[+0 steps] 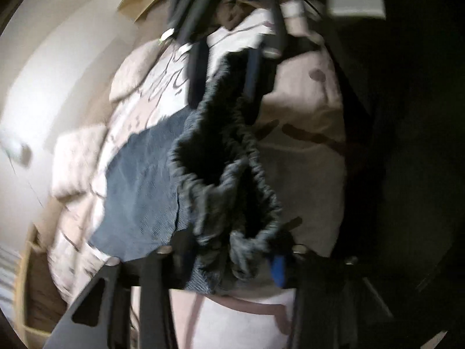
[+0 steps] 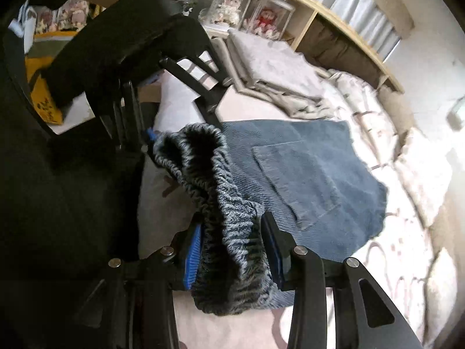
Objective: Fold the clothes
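Blue corduroy shorts (image 2: 305, 174) lay spread on the pink bed (image 2: 401, 261), pocket side up, while their gathered waistband (image 2: 221, 203) was lifted clear between both tools. Right gripper (image 2: 235, 250) was clamped on one stretch of the elastic; left gripper (image 1: 232, 250) was pinched on another, the band bunching between its pads. Holding the waist at two places probably let the person pull it straight before laying a fold. Folded blankets (image 2: 267, 64) sat near the headboard (image 2: 343, 26).
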Available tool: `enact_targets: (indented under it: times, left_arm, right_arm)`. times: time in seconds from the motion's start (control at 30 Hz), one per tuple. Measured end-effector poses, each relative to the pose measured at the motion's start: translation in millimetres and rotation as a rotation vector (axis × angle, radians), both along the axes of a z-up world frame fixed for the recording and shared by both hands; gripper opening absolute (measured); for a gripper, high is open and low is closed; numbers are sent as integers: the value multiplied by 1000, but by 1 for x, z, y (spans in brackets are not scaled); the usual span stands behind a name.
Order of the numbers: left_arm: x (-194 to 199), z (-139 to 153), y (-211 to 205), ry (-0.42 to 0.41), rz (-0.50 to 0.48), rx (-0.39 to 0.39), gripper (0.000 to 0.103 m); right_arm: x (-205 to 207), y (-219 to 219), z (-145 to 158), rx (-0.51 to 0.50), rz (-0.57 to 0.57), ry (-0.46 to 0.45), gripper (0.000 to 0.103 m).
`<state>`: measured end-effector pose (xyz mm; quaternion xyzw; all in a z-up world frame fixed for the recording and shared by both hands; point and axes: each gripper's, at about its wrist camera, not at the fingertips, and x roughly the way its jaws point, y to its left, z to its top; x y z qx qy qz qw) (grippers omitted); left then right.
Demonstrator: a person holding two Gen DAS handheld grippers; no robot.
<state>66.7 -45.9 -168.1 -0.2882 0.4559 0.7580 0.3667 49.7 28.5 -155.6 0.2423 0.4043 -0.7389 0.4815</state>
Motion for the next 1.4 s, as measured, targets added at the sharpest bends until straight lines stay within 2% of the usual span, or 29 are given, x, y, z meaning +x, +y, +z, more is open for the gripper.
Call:
enact_targets:
  times: [0.03,0.1,0.13,0.17,0.37,0.53,0.6,0.67,0.73,0.77,0.8,0.87,0.93,0.97,1.0,1.07,1.2,1.4]
  left_arm:
    - [-6,5,-3,-48,36,36,33]
    - [-21,14,-9,-137,112,117,32]
    - [-27,17,-12,-173,145,152,32]
    - [-33,19,-15,-210,176,187,32]
    - [-51,25,-33,-378,300,333,32]
    - [-42,19,-31,-428,337,395,32]
    - [-36,19,-29,-402,316,376,32]
    - [-26,18,-23,-334,265,321,32]
    - [-16,14,-14,-250,206,247,36]
    - [-11,12,-10,-210,182,211,40]
    - [-7,9,-8,-174,166,181,48]
    - [0,2,-4,-117,130,128,56]
    - [6,-3,1,-79,96,86,56]
    - [7,-3,2,-84,87,83,54]
    - [6,-2,3,-101,87,89,46]
    - [0,7,0,-174,116,127,34]
    - [-8,39,-9,-277,175,222,32]
    - [12,95,-14,-349,184,334,31]
  right_arm:
    - [3,1,-2,5,-11,17,41]
    - [8,3,-6,15,-33,50,56]
    - [10,4,-7,19,-44,69,68]
    - [11,6,-9,23,-55,89,72]
    - [23,16,-35,143,-13,260,76]
    - [27,17,-66,227,36,426,76]
    - [22,13,-75,235,37,486,76]
    - [16,7,-79,227,54,506,76]
    - [9,2,-79,217,92,475,75]
    - [7,0,-76,214,110,438,60]
    - [5,-1,-73,211,128,400,47]
    - [0,-3,-66,210,143,321,35]
    - [-4,-3,-58,212,134,240,33]
    - [-7,-3,-54,209,126,212,32]
    - [-9,-3,-50,206,118,189,32]
    - [-15,-3,-39,194,93,124,31]
    - [-24,0,-12,168,66,-14,31]
    - [-24,10,42,94,37,-155,31]
